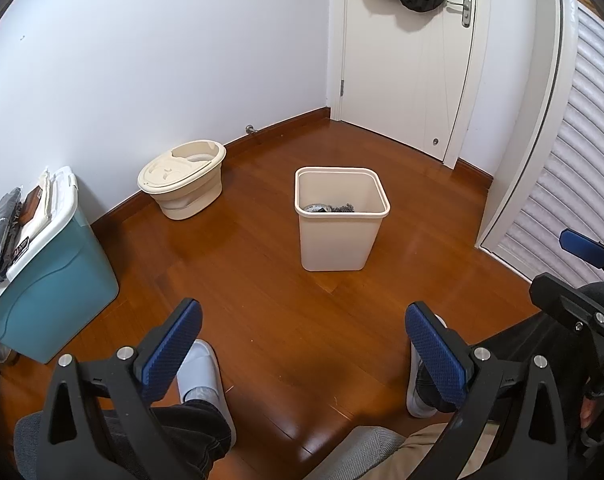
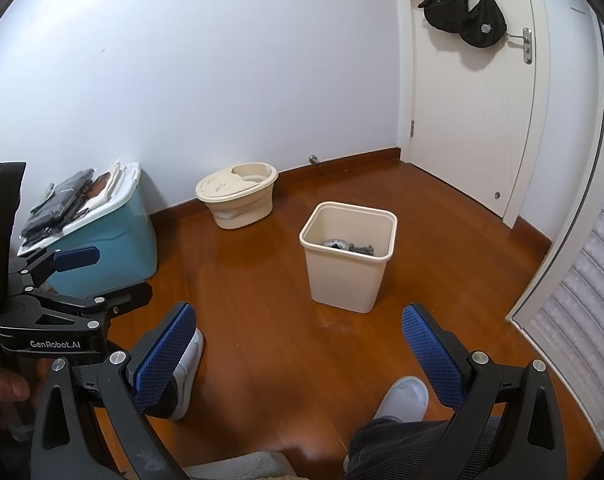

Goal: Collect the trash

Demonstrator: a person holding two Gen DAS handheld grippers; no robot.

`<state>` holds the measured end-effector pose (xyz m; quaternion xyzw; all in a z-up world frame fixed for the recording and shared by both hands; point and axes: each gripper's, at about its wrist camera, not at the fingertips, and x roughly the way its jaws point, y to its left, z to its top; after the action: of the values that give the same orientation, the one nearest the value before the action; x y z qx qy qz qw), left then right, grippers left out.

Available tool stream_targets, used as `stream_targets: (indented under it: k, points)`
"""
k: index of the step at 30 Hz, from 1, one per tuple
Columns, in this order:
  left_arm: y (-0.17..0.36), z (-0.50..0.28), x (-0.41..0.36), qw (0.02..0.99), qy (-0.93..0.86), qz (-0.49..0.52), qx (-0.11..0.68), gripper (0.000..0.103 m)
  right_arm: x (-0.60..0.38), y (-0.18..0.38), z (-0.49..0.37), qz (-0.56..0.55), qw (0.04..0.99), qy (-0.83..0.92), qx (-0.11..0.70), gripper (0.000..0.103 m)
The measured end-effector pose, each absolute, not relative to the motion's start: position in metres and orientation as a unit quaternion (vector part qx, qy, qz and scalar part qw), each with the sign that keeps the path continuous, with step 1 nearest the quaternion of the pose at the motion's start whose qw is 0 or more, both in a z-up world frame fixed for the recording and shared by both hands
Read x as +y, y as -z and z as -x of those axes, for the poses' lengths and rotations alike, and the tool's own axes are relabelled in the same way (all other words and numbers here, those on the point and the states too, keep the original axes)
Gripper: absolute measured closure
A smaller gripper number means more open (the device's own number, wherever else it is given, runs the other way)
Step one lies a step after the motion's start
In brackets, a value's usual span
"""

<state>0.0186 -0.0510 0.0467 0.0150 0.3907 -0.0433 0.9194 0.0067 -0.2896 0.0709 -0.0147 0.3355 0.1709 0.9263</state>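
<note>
Because the thin-walled plastic waste bin looks light and flexible, grip its rim; left gripper and right gripper stand spread, empty.

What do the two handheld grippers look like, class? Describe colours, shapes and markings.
Both the left gripper and right gripper have black angular frames with silver bolts and two fingers faced with blue textured pads. The left one's side reads "GenRobot.AI" in white.
</note>
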Motion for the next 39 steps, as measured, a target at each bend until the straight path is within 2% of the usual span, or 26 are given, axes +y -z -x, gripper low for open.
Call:
stream_targets:
  k: [39]
  points:
    - [-0.0502,-0.0180,-0.0523,0.918,0.073,0.007,0.390,0.000,-0.2927,-0.0699,-0.0077,0.019,0.926,-0.172,0.335,0.000]
